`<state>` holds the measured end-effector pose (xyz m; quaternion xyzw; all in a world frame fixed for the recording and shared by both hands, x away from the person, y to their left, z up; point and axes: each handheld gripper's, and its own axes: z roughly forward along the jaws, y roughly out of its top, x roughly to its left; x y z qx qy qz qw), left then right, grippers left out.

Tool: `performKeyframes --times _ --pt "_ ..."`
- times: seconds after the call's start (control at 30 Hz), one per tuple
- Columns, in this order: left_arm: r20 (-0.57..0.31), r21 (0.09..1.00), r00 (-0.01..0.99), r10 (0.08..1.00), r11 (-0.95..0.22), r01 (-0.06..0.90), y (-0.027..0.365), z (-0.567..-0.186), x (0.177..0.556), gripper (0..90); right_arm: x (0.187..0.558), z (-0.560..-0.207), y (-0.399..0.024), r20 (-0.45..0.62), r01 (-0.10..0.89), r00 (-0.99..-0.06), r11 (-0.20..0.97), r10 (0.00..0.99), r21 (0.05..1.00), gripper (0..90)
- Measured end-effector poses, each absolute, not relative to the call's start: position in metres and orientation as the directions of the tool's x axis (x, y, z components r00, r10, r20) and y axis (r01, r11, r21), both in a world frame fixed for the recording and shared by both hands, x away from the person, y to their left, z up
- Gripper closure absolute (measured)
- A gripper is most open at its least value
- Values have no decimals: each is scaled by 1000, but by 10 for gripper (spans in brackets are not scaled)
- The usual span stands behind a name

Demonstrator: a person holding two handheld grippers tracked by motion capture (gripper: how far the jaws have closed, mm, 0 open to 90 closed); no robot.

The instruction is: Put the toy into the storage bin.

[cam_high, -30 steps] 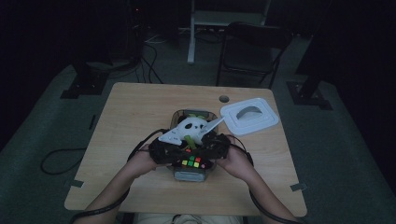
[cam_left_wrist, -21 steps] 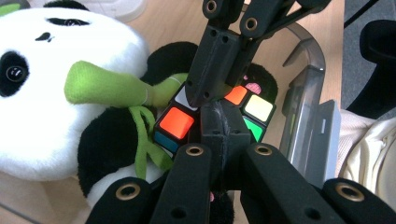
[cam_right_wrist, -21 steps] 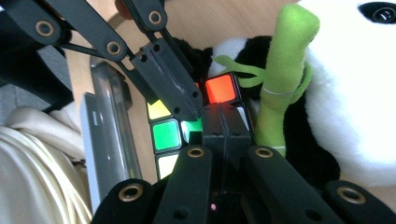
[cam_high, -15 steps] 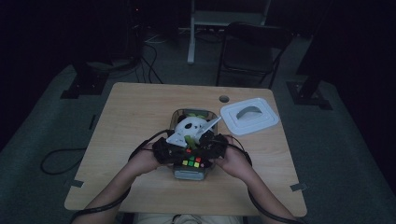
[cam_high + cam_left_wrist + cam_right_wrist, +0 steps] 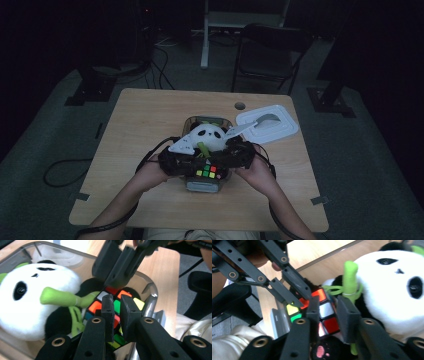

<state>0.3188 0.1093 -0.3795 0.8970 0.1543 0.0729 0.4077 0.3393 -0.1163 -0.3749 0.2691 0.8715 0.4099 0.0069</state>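
In the high view, a clear plastic storage box (image 5: 202,186) is seen near the front edge of a pale wood-grain table (image 5: 140,120), with its white rectangular lid (image 5: 272,125) laid apart to the right. A plush panda (image 5: 209,136) and a Rubik's cube (image 5: 207,172) are packed inside the box, and the left gripper (image 5: 187,162) and right gripper (image 5: 227,159) are brought together over the cube. In the left gripper view, the matte black jaws are seen with only a narrow gap, having just been opening, poised over the glossy coloured tiles of the cube (image 5: 117,305) with nothing clamped; the panda's fluffy white head (image 5: 35,297) and a green felt bamboo stalk (image 5: 62,298) lie beside it. In the right gripper view, the jaws, set somewhat wider and likewise just opened, are seen over the cube (image 5: 324,312) without pressing it, beside the soft panda (image 5: 394,290).
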Motion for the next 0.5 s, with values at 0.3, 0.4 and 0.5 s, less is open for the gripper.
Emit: performKeyframes --times 0.3,0.4,0.5 --pt "-49 783 918 393 -556 280 118 -377 328 516 345 -374 -131 219 509 -805 453 551 733 384" --pt "-54 794 910 410 -535 289 122 -375 330 406 347 -377 -139 231 522 -786 416 573 745 335" --pt "-51 792 901 431 -532 300 125 -374 332 262 347 -378 -147 231 525 -768 381 597 761 244"
